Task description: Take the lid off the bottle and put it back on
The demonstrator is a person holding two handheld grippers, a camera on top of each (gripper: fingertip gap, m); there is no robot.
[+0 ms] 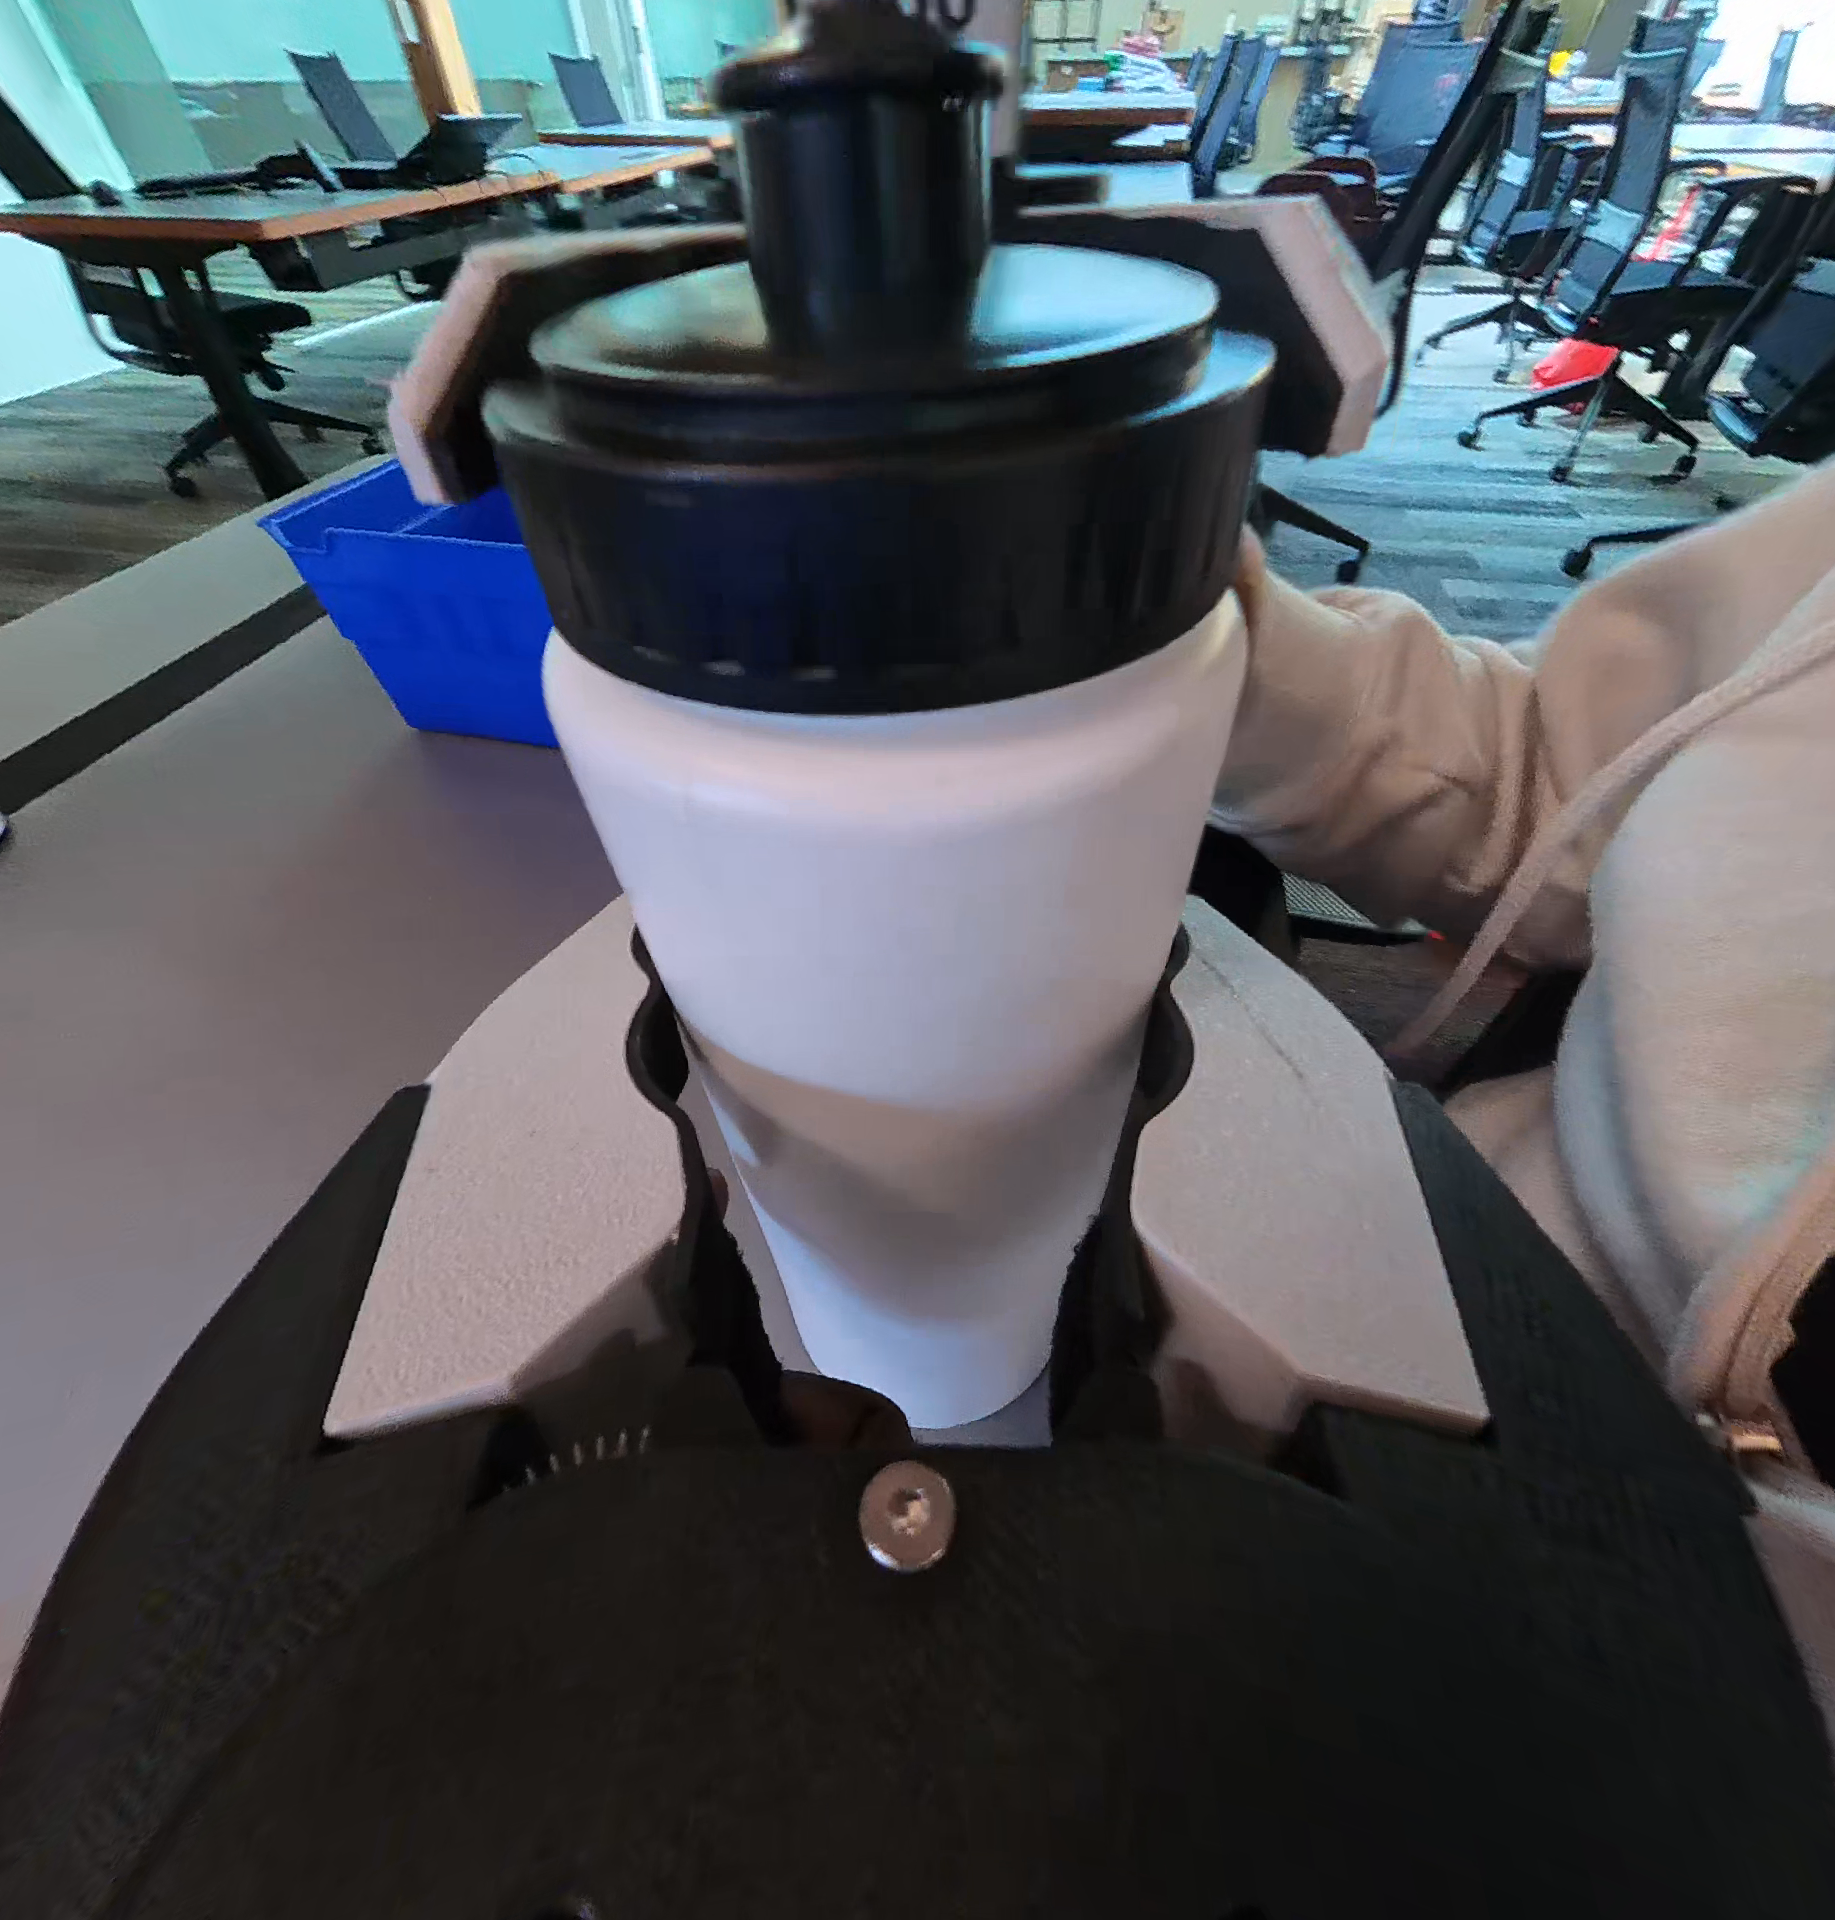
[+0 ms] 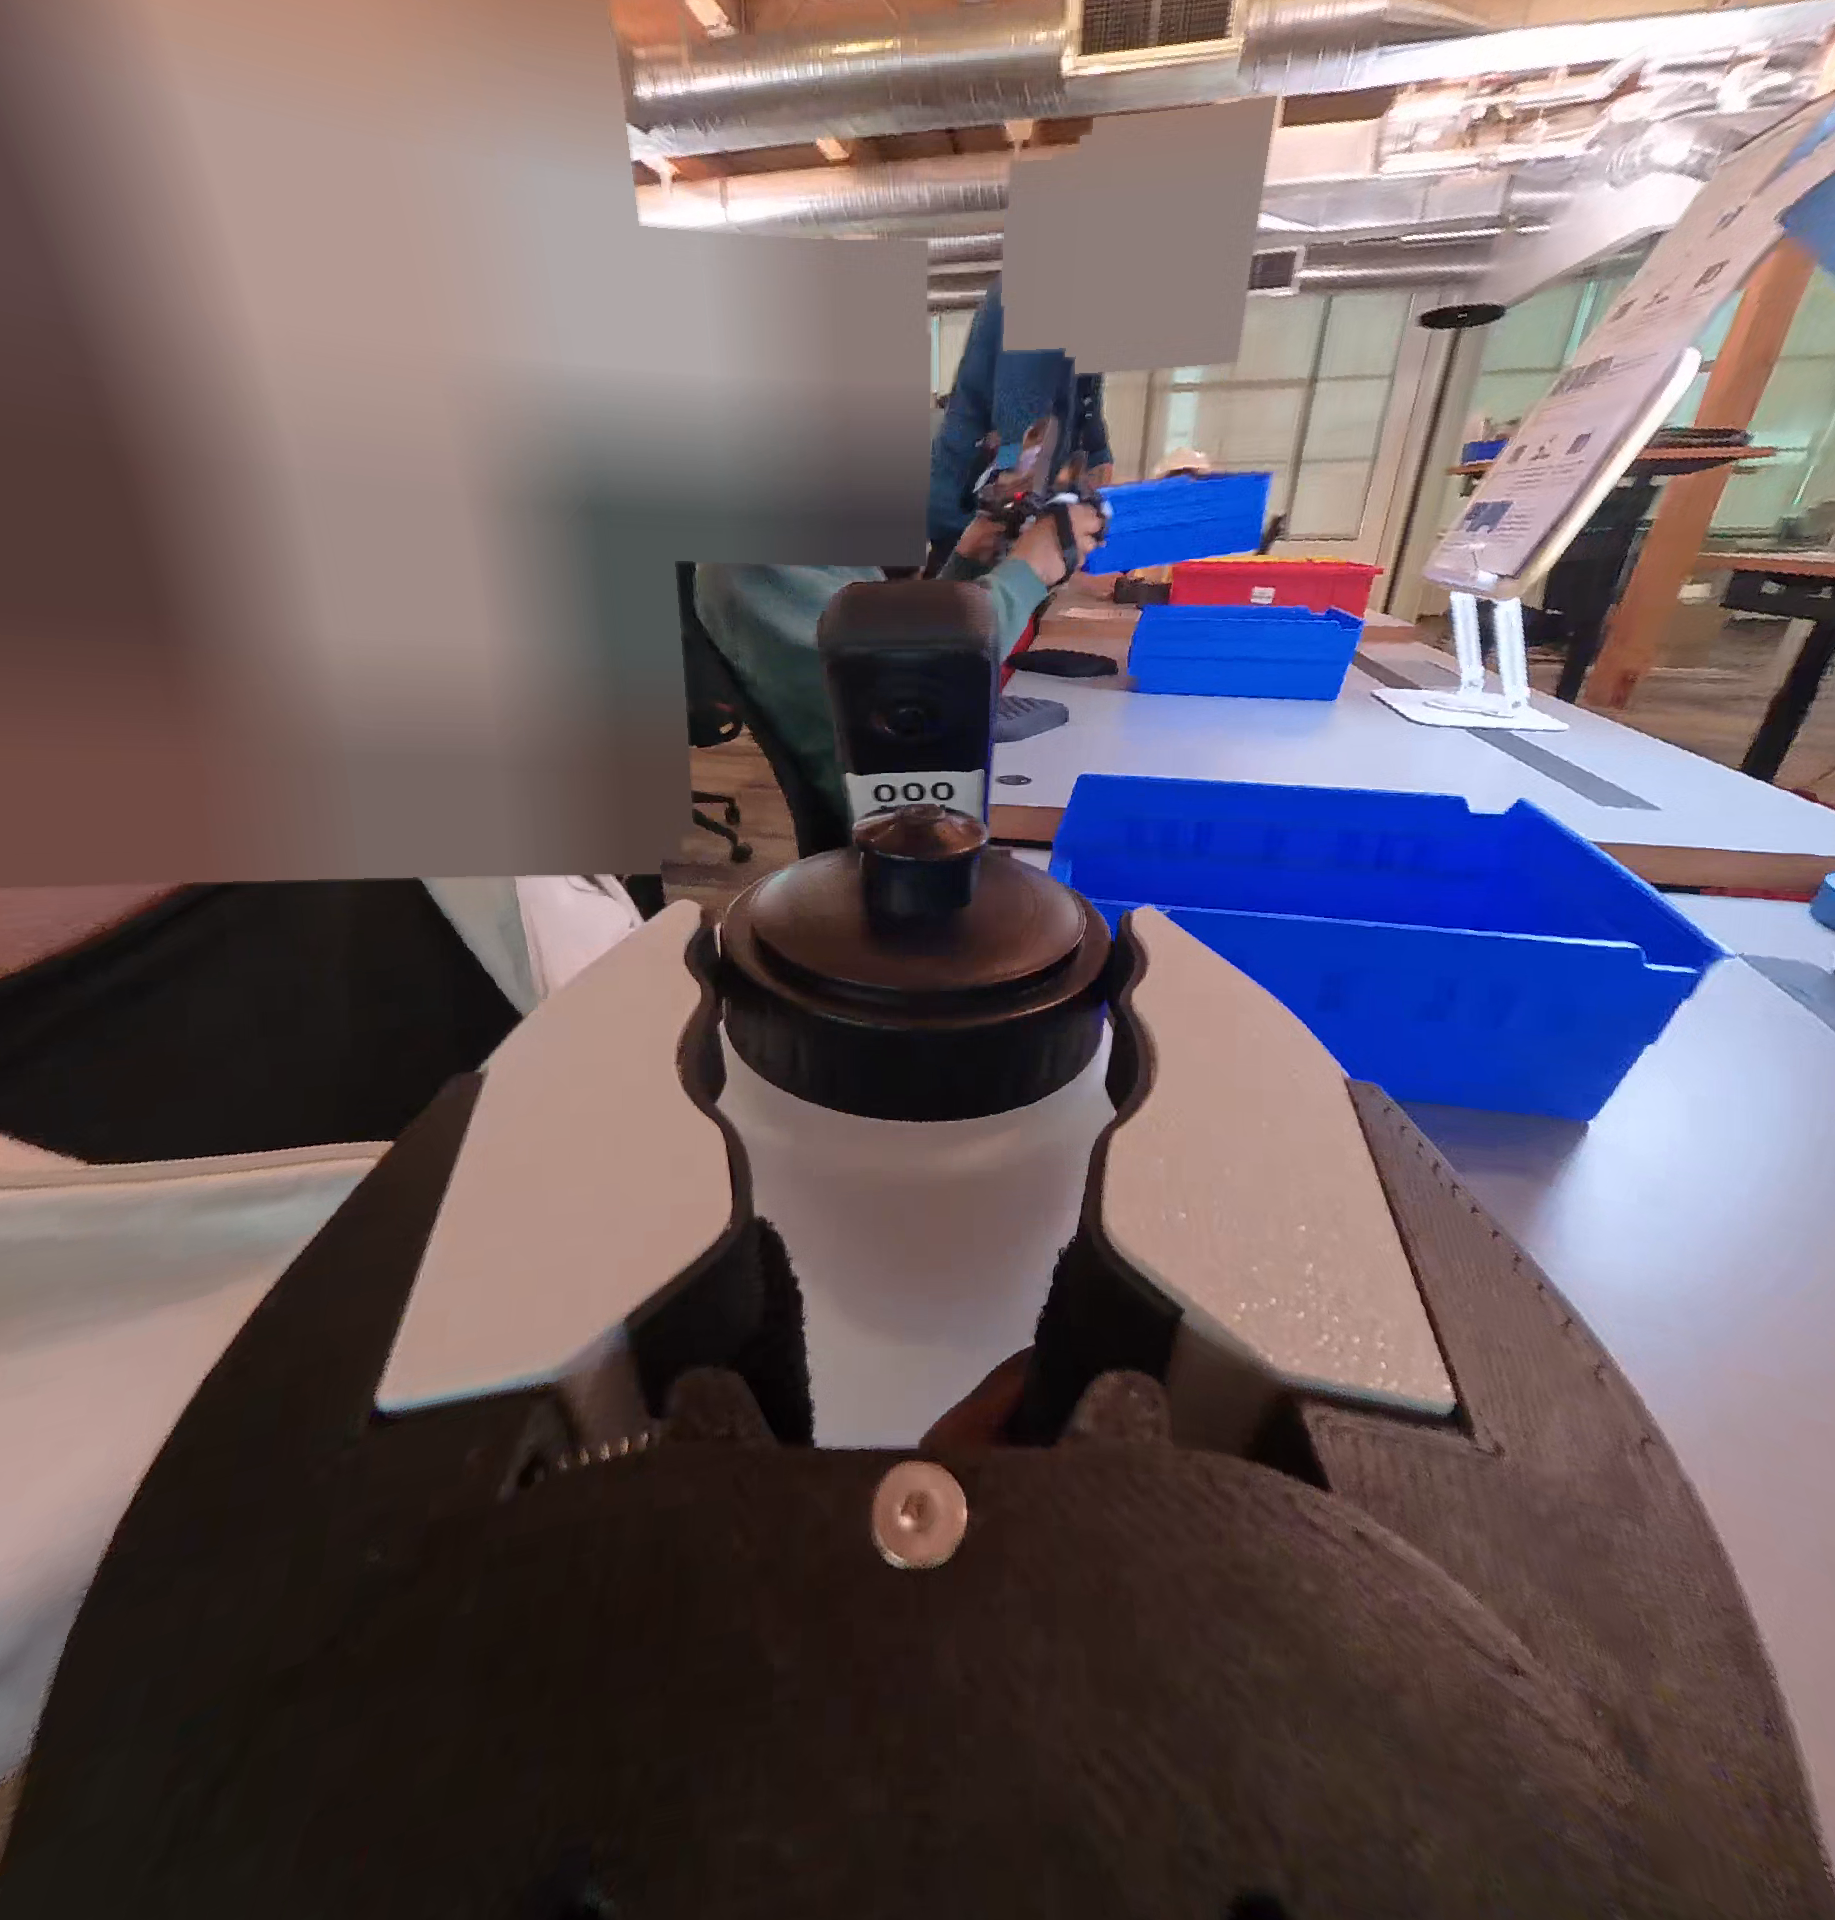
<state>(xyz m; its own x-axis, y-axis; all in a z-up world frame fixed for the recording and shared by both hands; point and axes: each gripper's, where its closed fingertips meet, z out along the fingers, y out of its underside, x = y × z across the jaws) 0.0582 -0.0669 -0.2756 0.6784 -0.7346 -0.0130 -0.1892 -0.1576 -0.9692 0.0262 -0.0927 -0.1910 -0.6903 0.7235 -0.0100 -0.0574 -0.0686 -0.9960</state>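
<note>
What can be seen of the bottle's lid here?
The lid is black, plastic-looking, a wide ribbed screw cap with a domed top and a raised pull spout in the middle. It sits on the white bottle, which stands upright. The right tongs flank its rim on both sides; the left tongs clasp the bottle body lower down.

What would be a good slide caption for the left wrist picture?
Left gripper clamps the white bottle while the right gripper closes on its black lid, beside a blue bin.
</note>
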